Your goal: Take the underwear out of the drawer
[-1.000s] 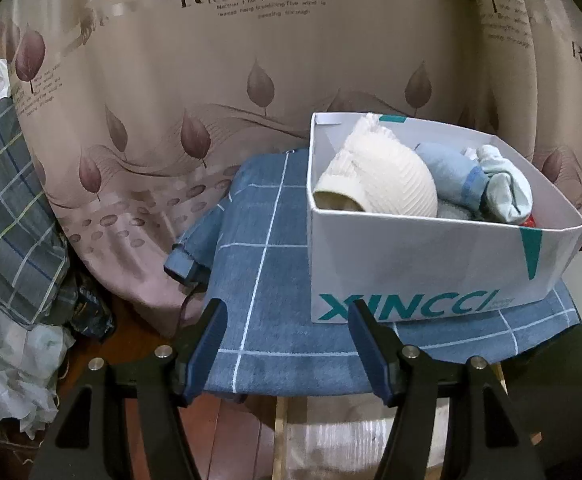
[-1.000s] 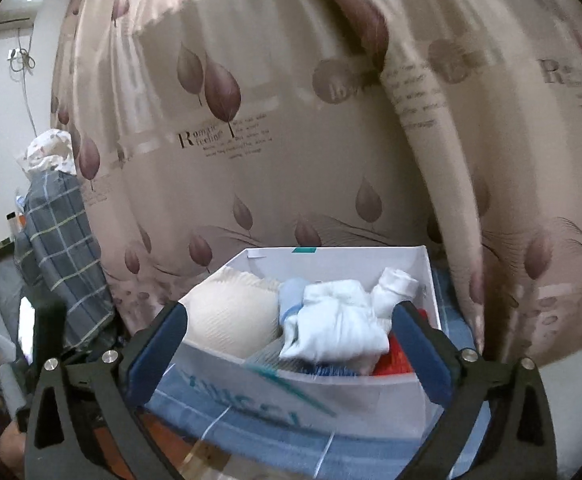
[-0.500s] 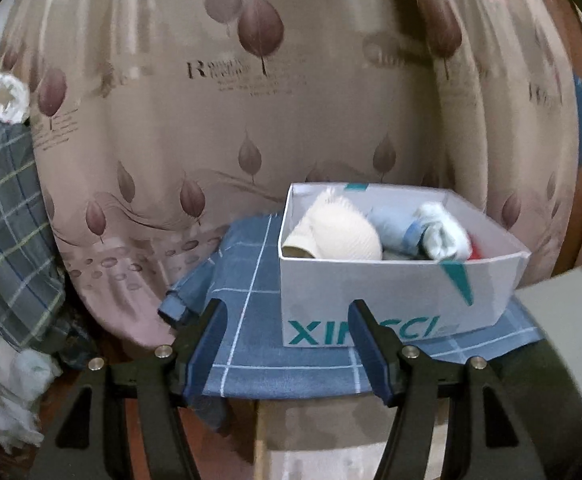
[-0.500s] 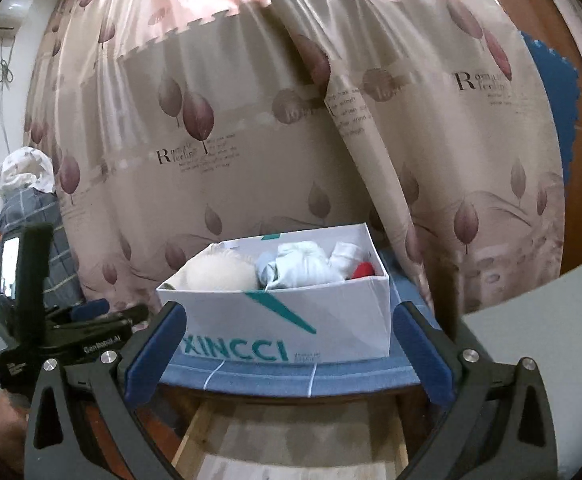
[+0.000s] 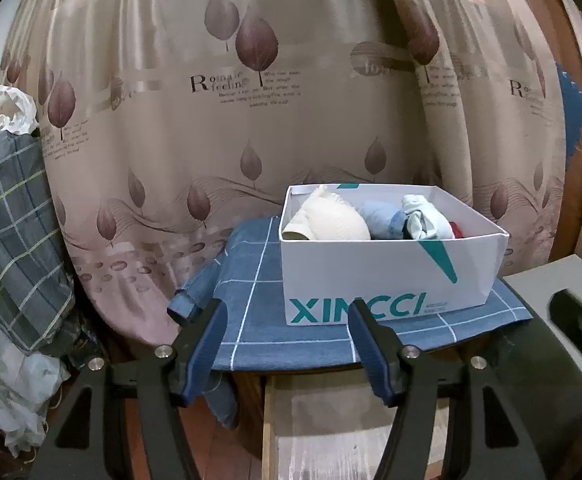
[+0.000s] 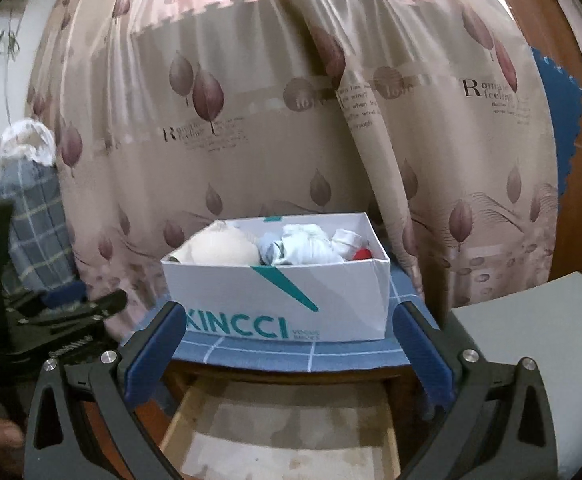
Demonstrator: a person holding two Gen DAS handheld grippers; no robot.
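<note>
My left gripper stands with its jaws apart and nothing between the blue pads; my right gripper is spread wider still, also empty. Past the left fingers at 12 o'clock lies a blue checked cloth, and on it at 1 o'clock sits the white box with teal lettering. The underwear lies inside: a cream ribbed piece at the box's 9 o'clock end, pale blue and white pieces toward 3 o'clock, a bit of red behind them. At 6 o'clock under the cloth an open wooden drawer shows a bare floor; a leaf-printed curtain hangs behind; a grey pad lies at 3 o'clock; plaid fabric hangs at 9 o'clock.
</note>
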